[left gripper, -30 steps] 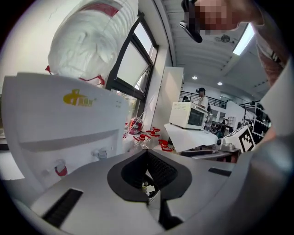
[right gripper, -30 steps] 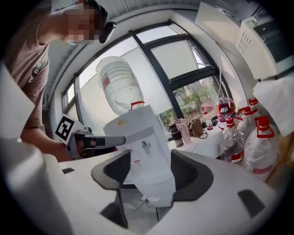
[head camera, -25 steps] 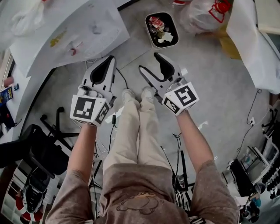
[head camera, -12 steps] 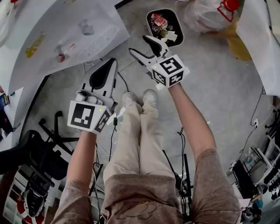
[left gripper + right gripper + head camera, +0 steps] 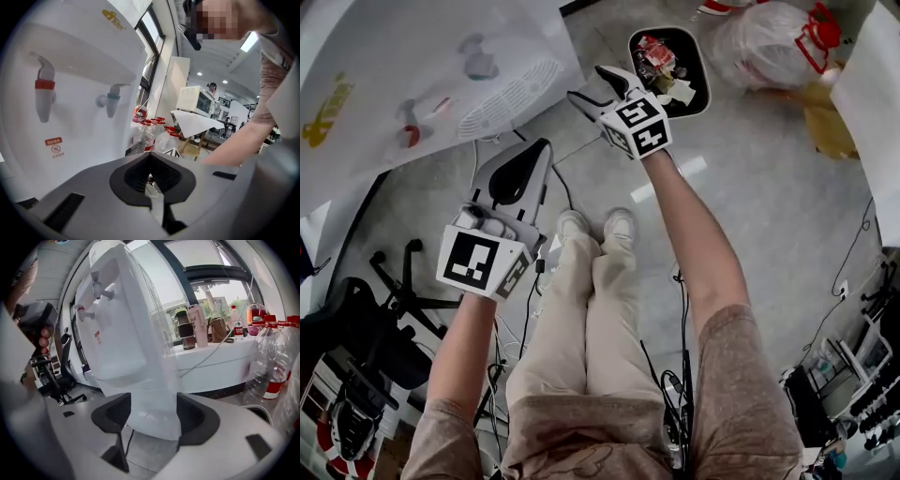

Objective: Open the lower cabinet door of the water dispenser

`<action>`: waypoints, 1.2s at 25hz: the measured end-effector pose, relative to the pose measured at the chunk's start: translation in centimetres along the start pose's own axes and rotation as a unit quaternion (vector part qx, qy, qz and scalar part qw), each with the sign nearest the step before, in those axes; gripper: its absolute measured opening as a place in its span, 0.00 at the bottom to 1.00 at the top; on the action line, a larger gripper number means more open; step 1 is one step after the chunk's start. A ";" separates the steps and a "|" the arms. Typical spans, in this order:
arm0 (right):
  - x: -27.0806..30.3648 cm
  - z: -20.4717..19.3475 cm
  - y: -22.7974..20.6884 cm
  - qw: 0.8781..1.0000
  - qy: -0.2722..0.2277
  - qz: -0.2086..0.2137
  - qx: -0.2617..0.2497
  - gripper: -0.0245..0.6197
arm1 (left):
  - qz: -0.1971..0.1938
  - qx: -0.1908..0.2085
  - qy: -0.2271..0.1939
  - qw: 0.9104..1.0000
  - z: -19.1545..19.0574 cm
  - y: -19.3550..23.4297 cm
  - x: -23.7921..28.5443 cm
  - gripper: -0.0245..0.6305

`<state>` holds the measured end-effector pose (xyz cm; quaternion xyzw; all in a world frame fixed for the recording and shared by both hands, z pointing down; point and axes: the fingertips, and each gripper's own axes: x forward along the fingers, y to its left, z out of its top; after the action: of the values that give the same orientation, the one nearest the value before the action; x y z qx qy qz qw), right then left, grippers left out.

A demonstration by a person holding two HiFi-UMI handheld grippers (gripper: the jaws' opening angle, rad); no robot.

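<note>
Lowered since a second ago, the left gripper [image 5: 534,150] hangs shut and empty before the water dispenser [image 5: 441,75]. The right gripper [image 5: 589,84] has swung toward its base, jaws just opening, nothing between them. The lower cabinet door [image 5: 140,404], under the taps, looks light, stiff and slick; take its free edge.

Office, swivel chair [image 5: 398,281], water dispenser [image 5: 79,93], microwave [image 5: 197,101], ceiling lights [image 5: 248,42]
</note>
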<state>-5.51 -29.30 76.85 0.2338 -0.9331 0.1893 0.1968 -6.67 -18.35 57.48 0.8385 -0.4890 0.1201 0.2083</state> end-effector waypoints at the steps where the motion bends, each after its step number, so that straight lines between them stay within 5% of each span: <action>1: 0.6 -0.1 -0.4 1.000 0.001 -0.003 -0.003 0.49 | -0.001 -0.001 0.001 1.000 -0.3 0.1 0.1 0.06; 5: 2.6 -0.1 -2.1 1.000 0.006 -0.013 0.000 0.49 | -0.007 -0.003 0.005 1.000 -1.0 0.3 0.5 0.06; 23: 6.8 -2.3 -2.0 0.995 0.061 0.063 -0.046 0.45 | -0.017 -0.011 0.014 1.000 -3.7 1.5 0.8 0.06; 30: 6.7 -2.2 -1.8 0.997 0.053 0.048 -0.036 0.43 | -0.014 -0.014 0.010 1.000 -3.7 1.9 0.8 0.06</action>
<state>-9.41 -32.16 82.25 0.1707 -0.9378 0.1770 0.2452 -7.90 -18.05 61.48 0.8410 -0.4768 0.1186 0.2265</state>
